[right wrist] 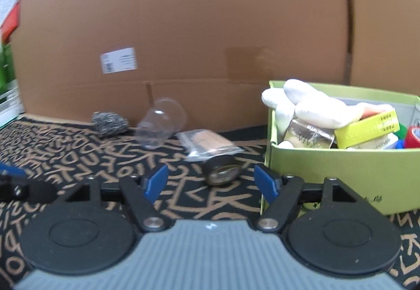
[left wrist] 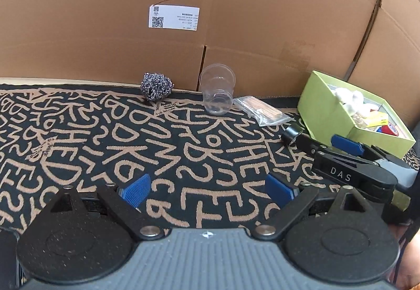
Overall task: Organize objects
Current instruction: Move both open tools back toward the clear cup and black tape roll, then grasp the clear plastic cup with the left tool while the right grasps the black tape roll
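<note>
Two hand-held grippers hover low over a worktop covered by a black cloth (left wrist: 183,148) patterned with tan letters. Nearest in the left wrist view, the left gripper (left wrist: 208,189) has its blue-padded fingers (left wrist: 136,189) spread wide with nothing between them. In the right wrist view, the right gripper (right wrist: 211,181) is likewise spread wide and holds nothing.

Just beyond the right gripper lies a small dark roll of tape (right wrist: 222,170) on its side, just beside the left wall of a lime-green box (right wrist: 328,174). The box already holds white cotton-like pieces (right wrist: 317,106), a yellow packet (right wrist: 367,127) and other small items.

Touching the roll on its far side lies a clear bag of wooden sticks (right wrist: 207,144). Farther back stands a clear plastic cup (left wrist: 217,92), upright in the left view, blurred and seemingly tilted in the right view. Left of it, a steel wool scrubber (left wrist: 156,89) sits against a large cardboard wall (left wrist: 236,14) bearing a white label (left wrist: 173,16).
</note>
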A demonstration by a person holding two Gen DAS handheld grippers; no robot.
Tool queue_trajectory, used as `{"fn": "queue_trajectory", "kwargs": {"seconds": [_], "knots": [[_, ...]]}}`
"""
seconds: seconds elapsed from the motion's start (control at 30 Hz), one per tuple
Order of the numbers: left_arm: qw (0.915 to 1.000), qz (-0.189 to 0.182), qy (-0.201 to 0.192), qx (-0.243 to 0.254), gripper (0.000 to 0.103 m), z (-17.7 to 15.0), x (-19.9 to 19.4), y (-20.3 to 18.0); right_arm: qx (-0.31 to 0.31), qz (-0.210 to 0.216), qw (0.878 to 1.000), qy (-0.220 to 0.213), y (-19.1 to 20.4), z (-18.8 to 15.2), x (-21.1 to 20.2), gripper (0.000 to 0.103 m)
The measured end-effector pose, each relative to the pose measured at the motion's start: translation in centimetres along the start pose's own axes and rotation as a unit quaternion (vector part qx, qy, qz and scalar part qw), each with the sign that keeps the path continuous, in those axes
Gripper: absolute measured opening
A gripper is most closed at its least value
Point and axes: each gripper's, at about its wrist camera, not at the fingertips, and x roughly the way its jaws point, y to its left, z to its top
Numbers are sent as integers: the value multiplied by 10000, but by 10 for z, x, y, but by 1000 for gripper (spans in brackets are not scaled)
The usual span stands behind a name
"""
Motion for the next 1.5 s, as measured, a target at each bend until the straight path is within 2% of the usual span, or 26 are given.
{"fn": "queue_trajectory", "kwargs": {"seconds": [0.07,0.13,0.2,0.27,0.37,0.53,0.57,0.6,0.63,0.73,0.8,0.83,0.87,0.9,0.93,0.97,1.03,1.1,1.2,1.37,1.5], "knots": [[10000,11,-47,71,97,5,3,0,-213,94,9997,62,10,1,3,76],[9998,46,-130,124,97,13,6,1,-702,62,9974,119,30,1,9,76],[9995,19,-228,196,97,21,11,2,-1177,-269,9925,192,48,1,23,70],[9994,20,-223,261,97,30,20,4,-1373,-524,9885,345,57,4,39,62],[9991,6,-262,319,97,43,34,6,-1236,-854,9871,548,54,7,59,61],[9992,-73,-269,293,97,69,70,0,-984,-980,9876,736,48,5,81,60],[9992,-59,-257,301,97,74,79,-2,-911,-932,9887,740,46,6,80,55],[9992,-55,-239,316,97,78,88,-4,-804,-831,9907,723,43,7,79,27],[9992,-62,-227,337,97,82,97,-6,-720,-701,9923,729,40,6,76,17],[9992,33,-218,347,93,90,122,-8,-686,-362,9945,708,36,0,60,18],[9994,96,-177,297,89,92,135,-7,-589,-118,9957,703,32,-7,46,18],[9996,106,-111,251,84,93,142,-6,-522,0,9962,698,30,-10,39,18],[9998,76,-36,199,73,94,148,-5,-408,127,9967,691,27,-13,31,18],[9999,-14,55,150,67,95,153,-3,-300,255,9968,689,25,-15,24,18],[9997,-93,174,114,54,94,158,-2,-189,391,9966,693,22,-18,17,18],[9995,-138,288,85,50,93,161,-1,-85,484,9962,713,19,-19,12,18],[9994,-180,274,136,49,88,158,-2,81,623,9951,766,14,-23,4,18],[9986,-202,291,387,48,81,147,-7,186,693,9942,802,10,-26,-6,18],[9962,-423,448,609,48,64,121,-11,200,722,9939,806,8,-30,-21,18],[9902,-851,707,857,49,17,61,-17,254,706,9938,814,-1,-40,-50,18],[9852,-1085,726,1112,49,-22,14,-25,198,698,9939,825,-4,-51,-76,18]]}}
